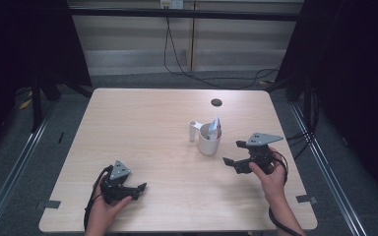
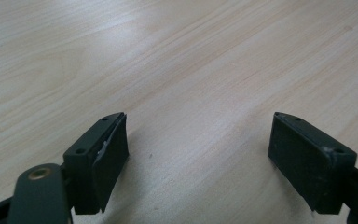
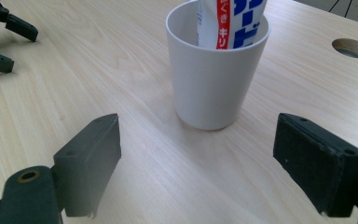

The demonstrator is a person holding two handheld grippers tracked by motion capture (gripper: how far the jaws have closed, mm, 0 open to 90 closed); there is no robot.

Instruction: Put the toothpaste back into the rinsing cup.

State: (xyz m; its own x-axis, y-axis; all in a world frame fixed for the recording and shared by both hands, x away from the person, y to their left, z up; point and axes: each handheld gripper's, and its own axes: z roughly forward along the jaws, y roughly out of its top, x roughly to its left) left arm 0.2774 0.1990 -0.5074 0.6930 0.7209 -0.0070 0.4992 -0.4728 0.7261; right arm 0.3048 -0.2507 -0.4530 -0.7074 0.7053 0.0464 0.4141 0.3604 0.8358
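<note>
right claw (image 3: 196,158) wide open, empty | cup (image 3: 214,70) just ahead between its jaws, upright on bench (image 1: 142,132), tube (image 3: 230,21) standing inside | left claw (image 2: 198,154) wide open, empty, over bare bench | judged: tube already in, cup not yet gripped

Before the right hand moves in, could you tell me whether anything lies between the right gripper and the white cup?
Nothing visible does. The right gripper is open, its jaws pointing at the white cup, with bare table between them. The toothpaste tube stands inside the cup, and the left gripper is far off.
</note>
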